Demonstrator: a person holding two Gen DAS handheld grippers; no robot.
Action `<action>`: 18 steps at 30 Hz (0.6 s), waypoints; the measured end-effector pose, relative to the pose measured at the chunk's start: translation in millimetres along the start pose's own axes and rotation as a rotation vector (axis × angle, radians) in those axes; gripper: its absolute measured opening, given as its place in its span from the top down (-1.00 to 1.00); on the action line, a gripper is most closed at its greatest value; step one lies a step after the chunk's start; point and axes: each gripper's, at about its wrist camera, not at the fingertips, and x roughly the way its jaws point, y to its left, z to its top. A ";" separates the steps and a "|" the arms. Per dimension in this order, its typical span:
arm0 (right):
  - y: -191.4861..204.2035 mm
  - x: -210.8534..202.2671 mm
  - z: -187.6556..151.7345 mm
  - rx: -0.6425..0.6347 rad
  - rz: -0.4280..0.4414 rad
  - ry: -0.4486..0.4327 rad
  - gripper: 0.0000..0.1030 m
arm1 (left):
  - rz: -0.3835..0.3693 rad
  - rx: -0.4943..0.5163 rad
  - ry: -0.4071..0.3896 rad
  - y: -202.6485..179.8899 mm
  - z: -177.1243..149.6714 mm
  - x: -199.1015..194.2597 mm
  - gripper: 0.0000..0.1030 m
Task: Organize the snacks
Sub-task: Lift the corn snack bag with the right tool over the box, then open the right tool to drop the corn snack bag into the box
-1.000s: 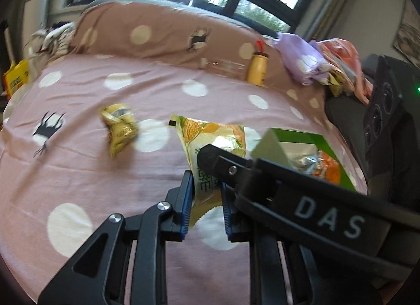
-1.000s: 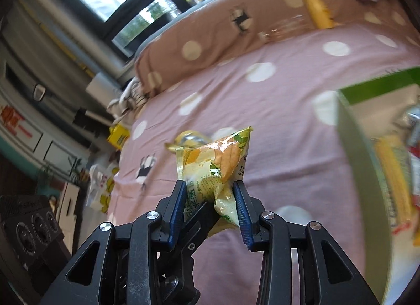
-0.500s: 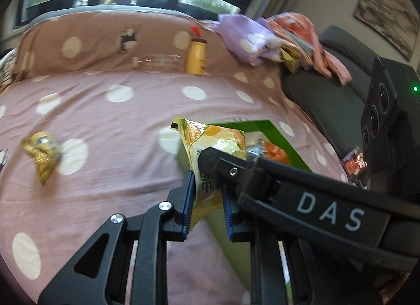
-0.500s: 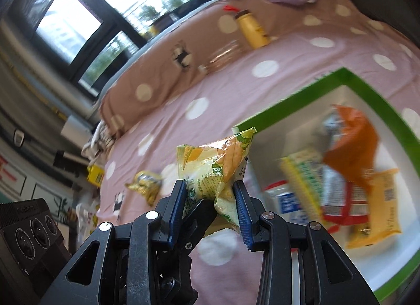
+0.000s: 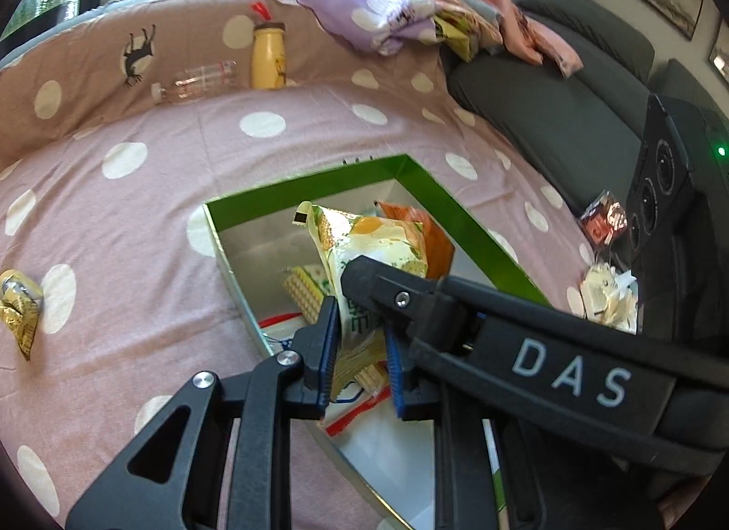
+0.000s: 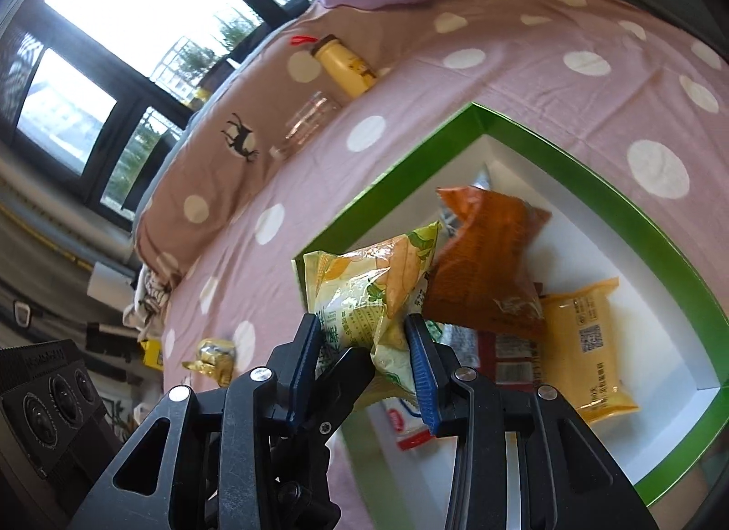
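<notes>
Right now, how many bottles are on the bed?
2. A yellow bottle stands upright against the brown polka-dot cushion at the far side, and a clear bottle lies on its side just left of it. Others may be hidden.

Daylight pours through the windows [image 6: 105, 19], blown out to white in the right wrist view, lighting the bedspread [image 5: 150, 211] softly and evenly. Fisheye curvature bends both frames, corners vignetted black; the right view's far-side objects are slightly blurred.

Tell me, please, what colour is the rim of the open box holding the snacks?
The box rim is bright green, with a white inside. It shows best in the right wrist view.
</notes>
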 end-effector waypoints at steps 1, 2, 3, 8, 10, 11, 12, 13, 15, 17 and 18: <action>-3.0 0.5 0.5 0.008 0.004 0.004 0.21 | 0.003 0.008 0.011 -1.3 0.5 2.7 0.64; -5.0 0.6 0.0 0.017 0.008 0.006 0.21 | 0.005 0.010 0.016 -2.8 0.2 3.8 0.64; -7.3 1.4 0.4 0.022 0.007 0.009 0.21 | 0.004 0.011 0.024 -3.2 0.6 5.9 0.64; -18.8 8.4 2.7 0.049 -0.025 0.027 0.21 | -0.008 -0.007 0.077 -2.5 0.9 21.4 0.64; -23.9 10.4 3.5 0.066 -0.028 0.031 0.21 | -0.004 -0.005 0.090 -4.0 0.3 26.4 0.64; -25.9 11.3 4.0 0.072 -0.029 0.033 0.21 | -0.003 -0.006 0.092 -4.7 0.9 28.9 0.64; -28.2 12.3 4.2 0.081 -0.033 0.035 0.21 | -0.004 -0.009 0.098 -5.0 0.9 30.5 0.64; -29.3 13.7 5.0 0.083 -0.039 0.036 0.21 | -0.005 -0.012 0.105 -5.0 1.2 32.3 0.64; -30.7 16.4 5.1 0.084 -0.052 0.040 0.21 | -0.003 -0.022 0.120 -4.8 1.6 36.9 0.64; -32.6 19.1 5.4 0.091 -0.060 0.048 0.21 | 0.002 -0.024 0.129 -4.4 1.3 40.1 0.63; -33.6 20.3 5.4 0.096 -0.061 0.052 0.21 | 0.004 -0.026 0.131 -4.1 1.4 41.3 0.63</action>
